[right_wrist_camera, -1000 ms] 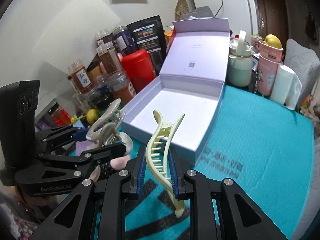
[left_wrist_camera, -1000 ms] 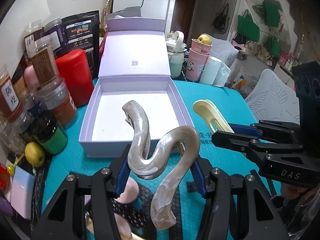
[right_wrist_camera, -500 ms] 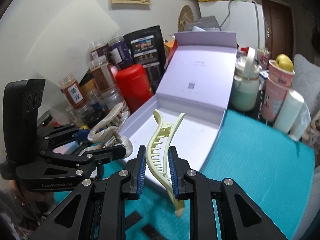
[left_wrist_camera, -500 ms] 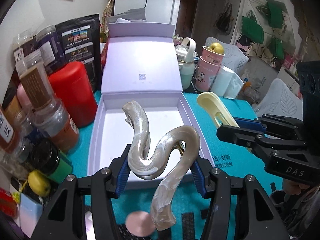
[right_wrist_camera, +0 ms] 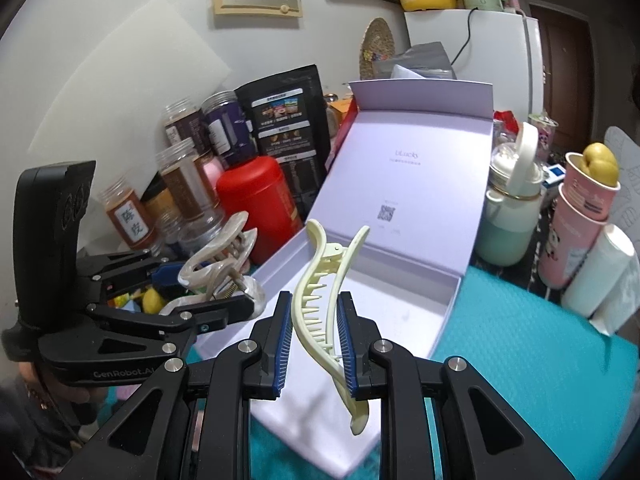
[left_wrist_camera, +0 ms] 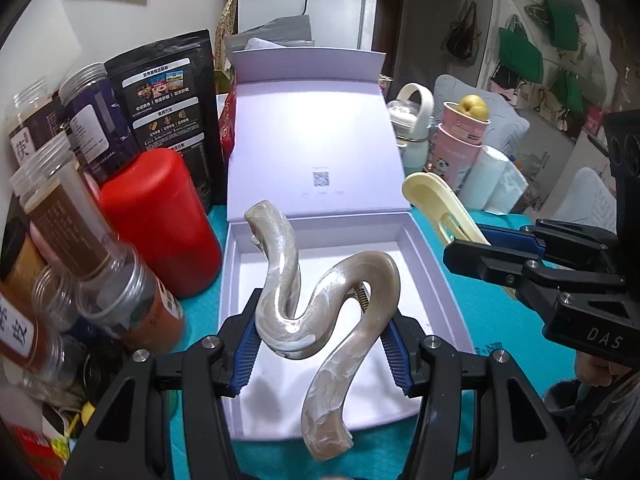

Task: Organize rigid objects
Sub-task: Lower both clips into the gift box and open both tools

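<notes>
We are pinching a pearly beige hair claw [left_wrist_camera: 320, 312] in our left tongs [left_wrist_camera: 322, 346], holding it over the open lavender box [left_wrist_camera: 436, 280] that is sitting on the teal table [right_wrist_camera: 532, 344], lid standing up behind. Our right tongs [right_wrist_camera: 312, 344] are squeezing a pale yellow toothed hair clip [right_wrist_camera: 328, 284], also hanging above the box's white inside, toward its right side. A red canister [left_wrist_camera: 160, 220], spice jars [left_wrist_camera: 72, 216] and a black pouch [left_wrist_camera: 168, 112] are crowding the box's left side, pink cups [right_wrist_camera: 576, 216] sitting to its right.
</notes>
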`<state>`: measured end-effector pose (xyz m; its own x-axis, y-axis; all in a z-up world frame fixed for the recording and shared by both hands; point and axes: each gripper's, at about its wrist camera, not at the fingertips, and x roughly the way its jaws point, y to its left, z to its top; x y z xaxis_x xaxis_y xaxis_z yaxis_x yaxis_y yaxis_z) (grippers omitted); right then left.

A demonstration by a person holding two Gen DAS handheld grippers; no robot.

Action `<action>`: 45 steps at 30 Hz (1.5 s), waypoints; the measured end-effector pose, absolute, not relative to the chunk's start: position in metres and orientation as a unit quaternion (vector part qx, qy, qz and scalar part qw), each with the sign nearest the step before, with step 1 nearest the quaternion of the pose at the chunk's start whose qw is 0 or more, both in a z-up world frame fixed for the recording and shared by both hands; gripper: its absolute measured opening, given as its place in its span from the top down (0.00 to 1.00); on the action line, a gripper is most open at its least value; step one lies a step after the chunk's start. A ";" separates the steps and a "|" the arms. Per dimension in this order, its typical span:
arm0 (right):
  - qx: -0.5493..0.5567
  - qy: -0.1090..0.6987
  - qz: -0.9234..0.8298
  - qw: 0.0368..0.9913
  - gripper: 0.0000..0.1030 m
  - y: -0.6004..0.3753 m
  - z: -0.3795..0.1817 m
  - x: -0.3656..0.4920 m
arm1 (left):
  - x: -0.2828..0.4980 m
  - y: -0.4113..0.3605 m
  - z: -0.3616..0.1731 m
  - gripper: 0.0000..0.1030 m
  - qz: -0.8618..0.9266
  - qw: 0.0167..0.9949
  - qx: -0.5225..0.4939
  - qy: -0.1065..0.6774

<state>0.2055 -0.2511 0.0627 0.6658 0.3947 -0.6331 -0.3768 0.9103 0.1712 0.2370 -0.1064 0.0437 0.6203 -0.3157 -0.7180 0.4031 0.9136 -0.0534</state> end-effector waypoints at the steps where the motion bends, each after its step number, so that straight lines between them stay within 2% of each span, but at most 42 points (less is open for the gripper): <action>1: 0.010 0.349 0.213 0.912 0.79 -0.251 0.060 0.212 | 0.241 -0.107 0.043 0.48 -0.196 0.899 0.061 0.386; 12: 0.003 0.394 0.204 0.896 0.79 -0.252 0.016 0.269 | 0.289 -0.119 0.005 0.48 -0.181 0.882 0.105 0.422; 29: -0.018 0.445 0.177 0.878 0.79 -0.252 -0.029 0.295 | 0.325 -0.142 -0.049 0.48 -0.172 0.847 0.126 0.486; 45: -0.018 0.460 0.161 0.873 0.78 -0.250 -0.039 0.305 | 0.340 -0.149 -0.058 0.48 -0.153 0.841 0.135 0.501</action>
<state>0.3047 -0.2502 -0.0386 0.5254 0.2655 -0.8083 -0.2985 0.9472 0.1171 0.3402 -0.1492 -0.0576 0.4518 -0.1212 -0.8838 0.3926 0.9167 0.0749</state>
